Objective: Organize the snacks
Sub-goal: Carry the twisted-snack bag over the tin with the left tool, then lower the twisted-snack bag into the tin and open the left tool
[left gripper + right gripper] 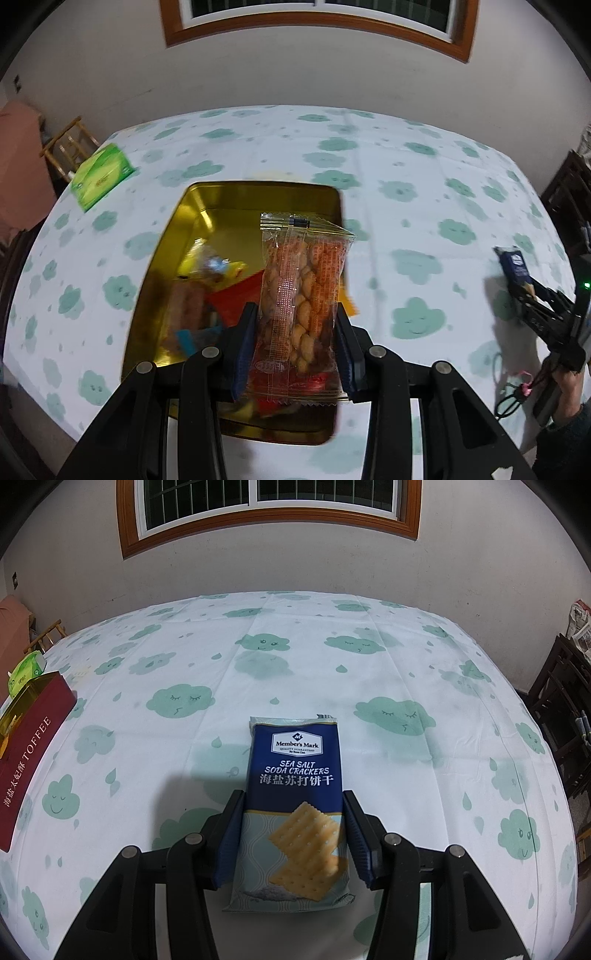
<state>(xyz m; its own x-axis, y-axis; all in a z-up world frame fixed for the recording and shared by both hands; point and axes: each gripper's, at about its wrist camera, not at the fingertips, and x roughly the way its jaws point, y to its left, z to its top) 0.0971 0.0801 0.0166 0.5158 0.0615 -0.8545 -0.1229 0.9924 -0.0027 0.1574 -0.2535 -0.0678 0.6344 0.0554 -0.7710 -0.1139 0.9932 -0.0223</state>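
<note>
Left wrist view: left tool [295,347] clamped on a clear peanut pack [301,306], blue pads [243,347] pressed on both long sides, pack upright along the fingers, sealed end pointing far. Pack hangs over the gold tin [207,201], above its right half; whether it touches anything in the tin, can't tell. Tin sits open on the counter [406,177] with a cloud-print cloth; inside, blurred, a red wrapper [236,299], a yellow one [231,271] and a brownish pack [186,310] toward the left and near side. Green box [101,175] at the far left counter edge. Far right: right tool [532,291] seen from the side, holding the cracker pack [515,264] off to the right of the tin, well apart from it; the hand [570,384] is below it. Right wrist view: right tool [295,834] closed on the cracker pack [295,812], blue "Sea Salt Soda Crackers" face up, pads against both long edges at its near half, far end pointing away; its shadow falls on the cloth to the left. Tin [29,753] at the left edge, red side reading "TOFFEE", gold rim above. Green box [27,670] just beyond it. Window [269,506] in the far wall.
</note>
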